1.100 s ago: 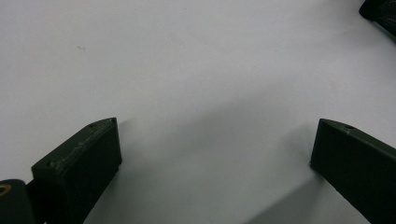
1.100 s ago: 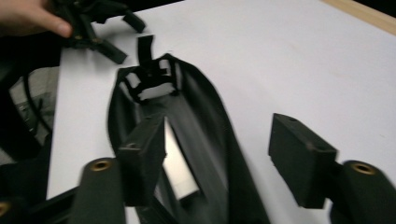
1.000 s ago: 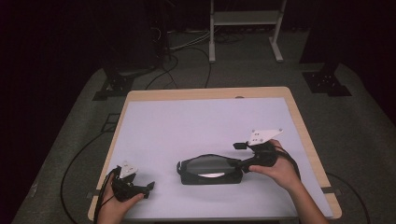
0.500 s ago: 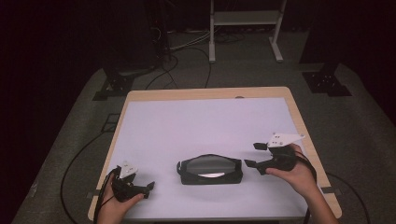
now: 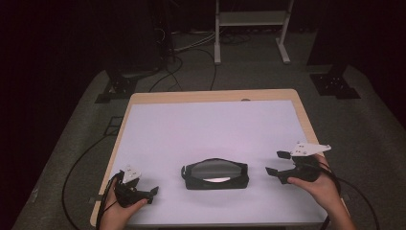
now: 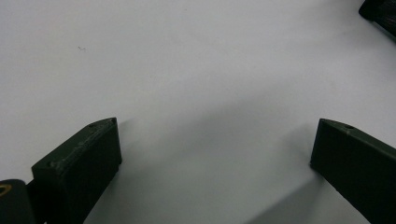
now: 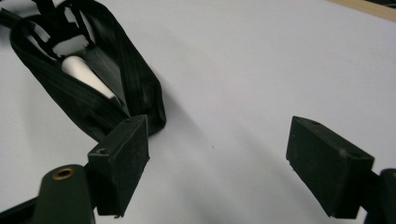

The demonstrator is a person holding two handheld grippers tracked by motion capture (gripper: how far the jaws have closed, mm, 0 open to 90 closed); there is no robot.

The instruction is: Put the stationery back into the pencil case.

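Now: One Pouch, Two Grippers, Both Spread Wide

Count first: one table (image 5: 143, 103), one black pouch (image 5: 215, 174), two hand-held grippers, two hands. Taking the white tabletop in the high view as a clock face, the pouch lies flat at about six o'clock, a little in from the near edge, its long side running from nine to three. Its mouth gapes upward, and one pale object (image 5: 216, 179) shows inside; the right gripper view shows the same pale object (image 7: 86, 74) between the folded black sides.

At roughly four o'clock, the right gripper (image 5: 276, 163) is held by one hand (image 5: 321, 187), its tips pointing toward nine, at the pouch's right end. Its jaws have just been opening and stand wide, with nothing between them. It is near the pouch but clear of it in the high view; in the right gripper view the pouch's end lies just behind one jaw, and whether they touch I cannot tell.

Down at about seven o'clock, the left gripper (image 5: 154, 190) rests in the other hand (image 5: 117, 215), pointing toward three. Its two jaws also stand wide over bare white surface, well apart from the pouch, a corner of which shows at the top right of the left gripper view (image 6: 380, 11).

One cable trails from each gripper.
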